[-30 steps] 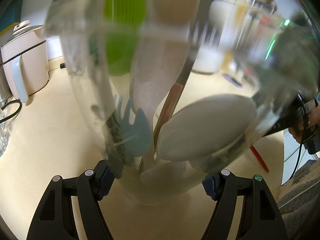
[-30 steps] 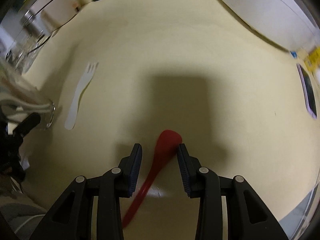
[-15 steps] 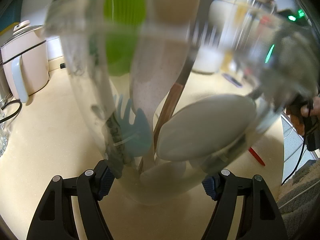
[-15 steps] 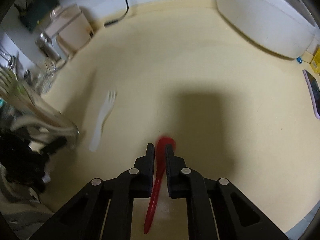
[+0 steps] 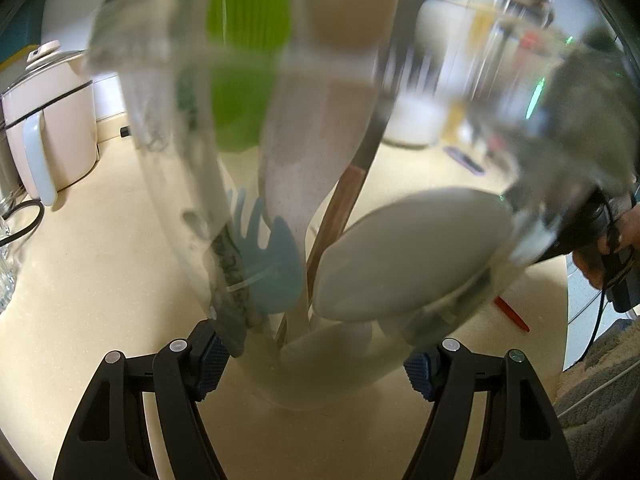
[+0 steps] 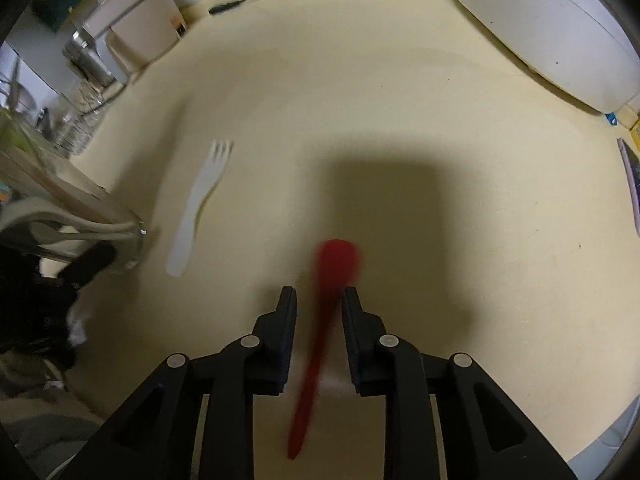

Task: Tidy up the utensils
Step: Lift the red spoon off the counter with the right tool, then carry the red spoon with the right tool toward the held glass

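Observation:
My left gripper (image 5: 316, 354) is shut on a clear glass jar (image 5: 320, 364) that holds several utensils: a grey spoon (image 5: 408, 256), a blue fork (image 5: 268, 260), a green spatula (image 5: 244, 60) and a beige spatula (image 5: 320, 152). The jar also shows at the left of the right wrist view (image 6: 72, 216). My right gripper (image 6: 319, 300) is open a little; a blurred red spoon (image 6: 328, 300) lies between its fingers without touching either pad. The spoon's handle end shows in the left wrist view (image 5: 512, 314). A white plastic fork (image 6: 198, 204) lies on the cream counter (image 6: 400, 120).
A pink kettle (image 5: 44, 120) and a black cable (image 5: 24, 224) stand at the left. A large white appliance (image 6: 552, 28) sits at the back right, a phone (image 6: 630, 184) at the right edge. Glassware and a steel cup (image 6: 86, 64) stand at the back left.
My right gripper had closed on the red spoon and has since opened a little; the spoon is now blurred and loose between the fingers. The left gripper and jar have not moved.

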The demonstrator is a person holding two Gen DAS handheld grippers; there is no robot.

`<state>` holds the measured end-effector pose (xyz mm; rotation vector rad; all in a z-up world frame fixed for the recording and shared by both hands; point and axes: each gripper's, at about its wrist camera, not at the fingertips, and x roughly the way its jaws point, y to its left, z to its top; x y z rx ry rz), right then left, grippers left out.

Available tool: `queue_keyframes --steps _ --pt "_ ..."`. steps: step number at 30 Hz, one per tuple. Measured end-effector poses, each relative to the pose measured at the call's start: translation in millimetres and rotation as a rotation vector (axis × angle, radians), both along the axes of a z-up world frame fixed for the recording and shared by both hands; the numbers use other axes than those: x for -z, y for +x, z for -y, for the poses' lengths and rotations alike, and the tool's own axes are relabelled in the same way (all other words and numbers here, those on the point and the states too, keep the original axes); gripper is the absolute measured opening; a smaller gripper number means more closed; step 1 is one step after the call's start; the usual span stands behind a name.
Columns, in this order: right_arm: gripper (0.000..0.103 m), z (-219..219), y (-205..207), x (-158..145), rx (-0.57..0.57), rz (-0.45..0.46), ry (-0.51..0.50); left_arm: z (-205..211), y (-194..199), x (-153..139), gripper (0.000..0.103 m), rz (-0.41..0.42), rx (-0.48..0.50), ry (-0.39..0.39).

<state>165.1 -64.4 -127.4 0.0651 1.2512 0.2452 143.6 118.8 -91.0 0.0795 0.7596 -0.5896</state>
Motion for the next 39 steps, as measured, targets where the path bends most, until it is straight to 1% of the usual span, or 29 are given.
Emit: queue_keyframes --steps 3,6,7,8,10,14,20,22,24,27,29,32,33,36,39 --pt "0.025 -10.3 -1.4 -0.3 -0.041 0.03 -0.094 -0.5 -0.8 0.1 0.076 -0.001 -0.001 -0.003" --pt "0.024 -10.6 -3.5 -0.5 -0.061 0.05 -0.111 -0.5 -0.8 0.1 0.076 -0.001 -0.001 -0.002" --pt "0.018 -11.5 -2.4 -0.3 -0.068 0.057 -0.108 -0.6 -0.8 0.1 0.076 -0.001 -0.001 -0.002" --pt "0.016 -11.3 -2.2 -0.6 -0.074 0.061 -0.099 -0.6 -0.8 0.1 0.076 -0.001 -0.001 -0.002" --pt "0.016 -10.0 -1.9 -1.6 -0.073 0.063 -0.068 -0.7 -0.7 0.1 0.076 -0.002 -0.001 -0.002" --pt "0.014 -4.8 -4.2 -7.1 -0.052 0.068 0.043 -0.5 -0.8 0.1 0.076 -0.001 -0.001 -0.002" --pt "0.014 8.4 -8.6 -39.6 -0.011 0.155 0.131 -0.5 -0.8 0.1 0.076 -0.001 -0.001 -0.001" --pt "0.014 13.2 -7.2 -55.3 0.008 0.196 0.156 -0.5 -0.8 0.1 0.076 -0.001 -0.001 -0.002" --pt "0.014 14.8 -4.9 -68.5 0.017 0.233 0.169 -0.6 -0.7 0.1 0.076 -0.001 -0.001 -0.001" --pt "0.01 18.7 -2.9 -87.4 0.021 0.277 0.184 -0.6 -0.7 0.2 0.076 -0.001 -0.001 -0.001" --pt "0.009 16.3 1.4 -98.5 0.021 0.308 0.194 -0.5 -0.8 0.2 0.076 -0.001 -0.001 -0.002" --pt "0.009 20.1 -2.3 -115.4 0.016 0.348 0.207 -0.4 -0.8 0.3 0.076 -0.001 -0.001 -0.002" --pt "0.009 11.0 1.2 -117.7 0.013 0.357 0.204 -0.5 -0.8 0.2 0.076 -0.001 -0.001 -0.002" --pt "0.009 12.1 3.7 -117.3 0.011 0.349 0.171 -0.5 -0.8 0.3 0.076 -0.001 -0.001 -0.002" --pt "0.01 14.2 13.4 -101.2 0.03 0.278 0.155 -0.5 -0.7 0.3 0.076 -0.001 -0.001 -0.002"
